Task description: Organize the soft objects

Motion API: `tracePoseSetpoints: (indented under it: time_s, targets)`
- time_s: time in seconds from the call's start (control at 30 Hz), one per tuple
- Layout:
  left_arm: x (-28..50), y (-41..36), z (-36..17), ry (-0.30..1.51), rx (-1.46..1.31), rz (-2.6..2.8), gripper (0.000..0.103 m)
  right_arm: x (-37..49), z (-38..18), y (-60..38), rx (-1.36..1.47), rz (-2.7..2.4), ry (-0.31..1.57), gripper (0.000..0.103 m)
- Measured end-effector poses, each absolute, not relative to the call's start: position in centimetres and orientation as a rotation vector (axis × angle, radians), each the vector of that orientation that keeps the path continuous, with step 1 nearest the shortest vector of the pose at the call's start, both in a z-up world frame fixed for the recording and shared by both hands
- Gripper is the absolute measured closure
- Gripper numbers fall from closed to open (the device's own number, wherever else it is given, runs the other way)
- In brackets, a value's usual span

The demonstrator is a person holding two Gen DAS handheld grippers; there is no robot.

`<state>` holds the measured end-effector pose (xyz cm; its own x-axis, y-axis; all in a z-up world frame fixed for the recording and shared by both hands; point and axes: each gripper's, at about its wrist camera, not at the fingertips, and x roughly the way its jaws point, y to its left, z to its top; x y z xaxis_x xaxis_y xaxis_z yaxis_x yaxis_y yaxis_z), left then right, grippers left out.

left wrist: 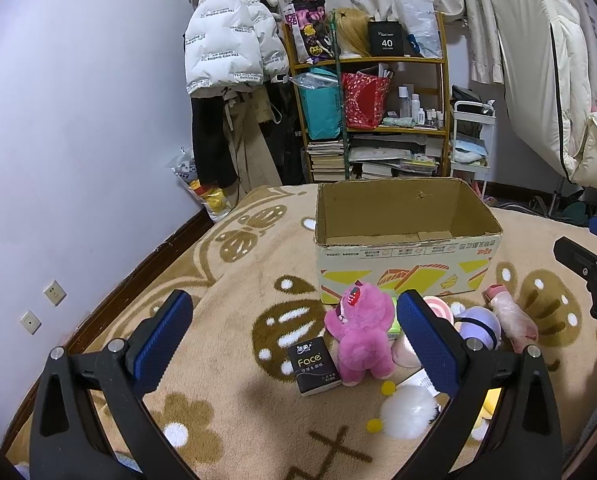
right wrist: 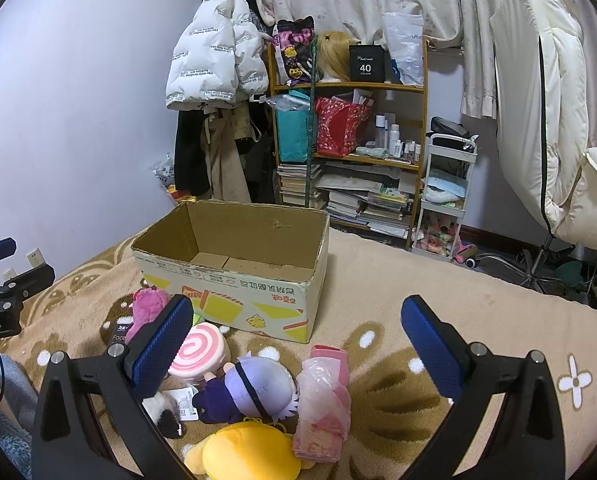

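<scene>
Left wrist view shows the left gripper (left wrist: 294,334) with fingers spread wide and empty above the blanket (left wrist: 226,412), framing a tissue pack (left wrist: 313,366) and a pink bear (left wrist: 362,336) just in front of the cardboard box (left wrist: 402,276). The right gripper (right wrist: 296,338) is likewise released, over a yellow plush (right wrist: 246,456), a purple doll (right wrist: 254,392) and a pink bag (right wrist: 324,396). These toys look light and squashy; pinching the bear's round body should hold best. Beyond, the box stands empty.
</scene>
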<state>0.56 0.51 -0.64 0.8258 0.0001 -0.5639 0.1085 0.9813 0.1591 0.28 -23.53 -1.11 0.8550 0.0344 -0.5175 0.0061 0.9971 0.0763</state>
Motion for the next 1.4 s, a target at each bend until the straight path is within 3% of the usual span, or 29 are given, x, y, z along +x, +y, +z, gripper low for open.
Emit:
tracePoseSetpoints:
  time_s: [1.4]
  targets:
    - [0.6,0.5,-0.7,0.596,0.183,-0.056,0.002,0.5,-2.4,-22.8,0.083,0.013,0.557,0.0]
